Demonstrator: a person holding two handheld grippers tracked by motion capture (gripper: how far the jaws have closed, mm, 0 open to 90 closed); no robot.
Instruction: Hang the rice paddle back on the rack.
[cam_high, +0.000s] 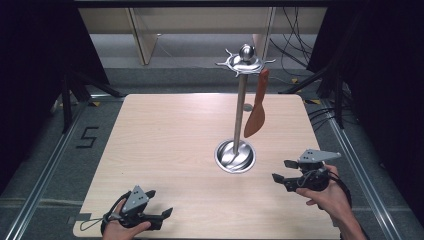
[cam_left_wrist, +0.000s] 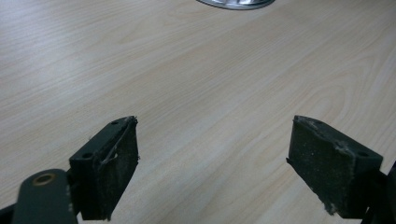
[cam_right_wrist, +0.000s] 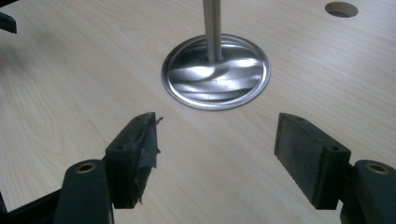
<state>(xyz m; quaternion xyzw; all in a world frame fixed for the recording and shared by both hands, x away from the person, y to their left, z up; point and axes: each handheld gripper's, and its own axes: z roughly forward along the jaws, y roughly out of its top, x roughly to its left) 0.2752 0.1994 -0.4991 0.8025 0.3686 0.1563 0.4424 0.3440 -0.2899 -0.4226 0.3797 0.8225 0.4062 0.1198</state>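
We judge that we are at the very start or the very end of work with the orange spatula (cam_high: 256, 111), which hangs from a hook on the crown of the metal utensil stand (cam_high: 240, 105) at the far middle of the bench (cam_high: 165, 135), just right of the stand's pole and clear of the round base (cam_right_wrist: 215, 71). Neither gripper holds anything. Our right gripper (cam_high: 283, 170) rests near the bench's right edge, jaws spread wide and aimed left toward the base, with the hand wrapped around its rear. Our left gripper (cam_high: 159, 210) sits low at the near edge, jaws likewise spread, pointing right and forward over bare wood; in the left gripper view the base's rim just peeks in at the top. If the spatula is to come off, the next move calls for raising the right gripper well above the bench, closing on the blade or handle, and lifting it free of the hook without rocking the stand.
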